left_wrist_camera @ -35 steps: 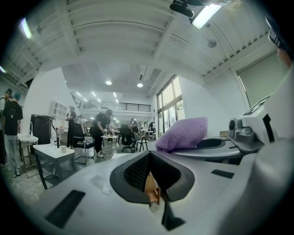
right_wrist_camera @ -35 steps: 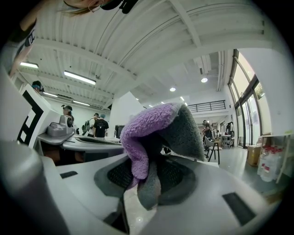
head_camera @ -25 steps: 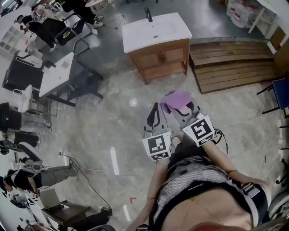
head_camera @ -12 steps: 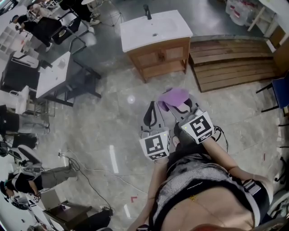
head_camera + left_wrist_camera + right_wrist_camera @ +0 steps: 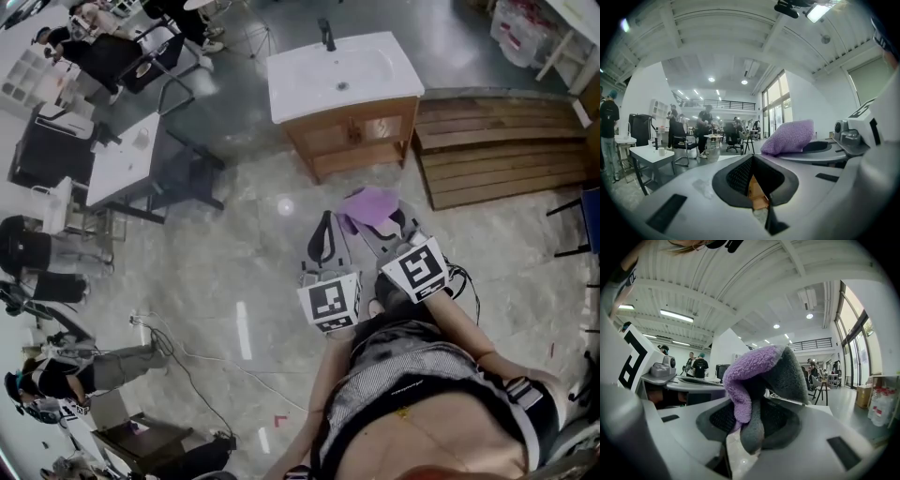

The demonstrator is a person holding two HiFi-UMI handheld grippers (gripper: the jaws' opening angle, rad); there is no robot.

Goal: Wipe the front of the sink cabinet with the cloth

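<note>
Purple cloth (image 5: pixel 368 205) is sitting bunched at the tip of the right gripper (image 5: pixel 384 229) in the head view, held out over the bare floor (image 5: pixel 234 244). The left gripper (image 5: pixel 322 234) is riding just beside it. The sink cabinet (image 5: pixel 354 131) is standing well apart from both, ahead of the person, with its wooden front facing them and nothing touching it.

Left gripper view: the tongs are pressed together with nothing in them, and only a sliver of wood colour is showing through the slit, likely the cabinet far off. The cloth is showing to the right, at the other gripper's end.

Right gripper view: the tongs are pinching the cloth – purple side and grey side folded together, a lobe hanging down between the pads and the bulk puffing up above them.

Judgement: the step in hand is the carry toward the cabinet – wiping is not yet begun. The next move is calling for closing the gap, bringing the right gripper down to door level, and pressing the puffed part of the cloth flat on the wood before stroking across.
</note>
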